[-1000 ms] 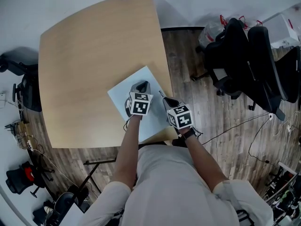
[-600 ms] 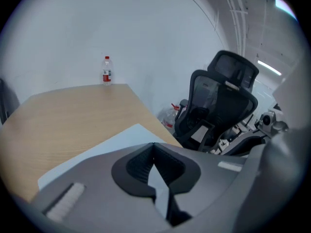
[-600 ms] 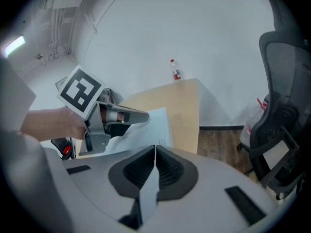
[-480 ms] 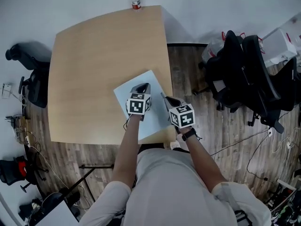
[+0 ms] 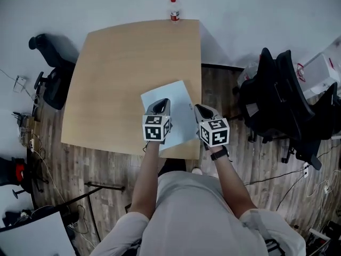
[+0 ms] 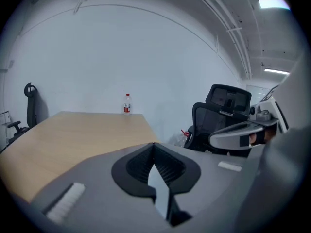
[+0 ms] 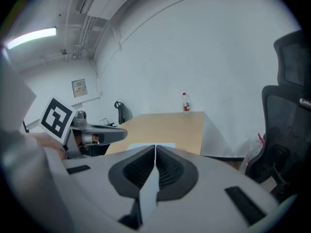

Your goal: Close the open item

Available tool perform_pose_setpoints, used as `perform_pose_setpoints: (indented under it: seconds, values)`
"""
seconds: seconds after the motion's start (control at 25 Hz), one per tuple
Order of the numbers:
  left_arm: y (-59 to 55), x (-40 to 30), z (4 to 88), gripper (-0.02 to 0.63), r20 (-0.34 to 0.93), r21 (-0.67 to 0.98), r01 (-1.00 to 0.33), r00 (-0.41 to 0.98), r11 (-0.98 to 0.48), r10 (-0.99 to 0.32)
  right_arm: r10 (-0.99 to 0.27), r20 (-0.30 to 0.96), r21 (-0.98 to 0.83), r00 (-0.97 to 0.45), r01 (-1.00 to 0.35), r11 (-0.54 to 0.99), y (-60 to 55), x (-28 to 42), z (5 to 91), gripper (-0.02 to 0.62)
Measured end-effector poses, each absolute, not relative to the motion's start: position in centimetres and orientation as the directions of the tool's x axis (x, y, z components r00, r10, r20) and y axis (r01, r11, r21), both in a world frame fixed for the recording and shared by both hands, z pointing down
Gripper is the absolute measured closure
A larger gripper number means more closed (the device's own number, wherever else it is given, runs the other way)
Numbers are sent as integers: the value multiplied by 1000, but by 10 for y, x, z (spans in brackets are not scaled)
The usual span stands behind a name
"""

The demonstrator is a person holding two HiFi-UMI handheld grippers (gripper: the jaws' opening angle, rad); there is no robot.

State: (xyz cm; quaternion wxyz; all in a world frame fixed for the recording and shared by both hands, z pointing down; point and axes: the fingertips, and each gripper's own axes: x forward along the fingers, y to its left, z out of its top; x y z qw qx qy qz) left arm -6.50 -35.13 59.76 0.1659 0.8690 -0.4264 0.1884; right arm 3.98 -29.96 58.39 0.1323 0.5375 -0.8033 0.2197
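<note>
A flat pale blue-white rectangular item (image 5: 178,97) lies closed and flat on the wooden table (image 5: 133,63), near its front right corner. My left gripper (image 5: 161,104) hovers over the item's near left part with its jaws shut and nothing between them. My right gripper (image 5: 201,110) is at the item's right edge, close to the table's side edge, also shut and empty. In the left gripper view the shut jaws (image 6: 154,143) point across the table toward a bottle (image 6: 127,104). In the right gripper view the shut jaws (image 7: 155,146) face the same bottle (image 7: 185,103), and the left gripper (image 7: 97,135) shows on the left.
A small bottle with a red label (image 5: 174,9) stands at the table's far edge. Black office chairs (image 5: 277,89) crowd the floor to the right. Another chair (image 5: 50,79) is off the table's left side. Cables lie on the wood floor.
The head view has shifted, so the table sits further right and lower in the picture. Both grippers stay shut over the item's near part. The right gripper now points more straight ahead.
</note>
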Motion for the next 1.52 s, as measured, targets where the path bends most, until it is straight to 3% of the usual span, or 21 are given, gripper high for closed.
perform_pose_setpoints:
  seconds: [0.64,1.52]
  values:
    - [-240,-103,491,597,250,40,-869,486,-493,-837,-835,222,-97,-504,-863,495,-226,-12,477,578]
    - [-156,-116,440,597,59,-40,-920,388,-390,-920,-849,124,48,-514,-851,522,-156,-10,434,580]
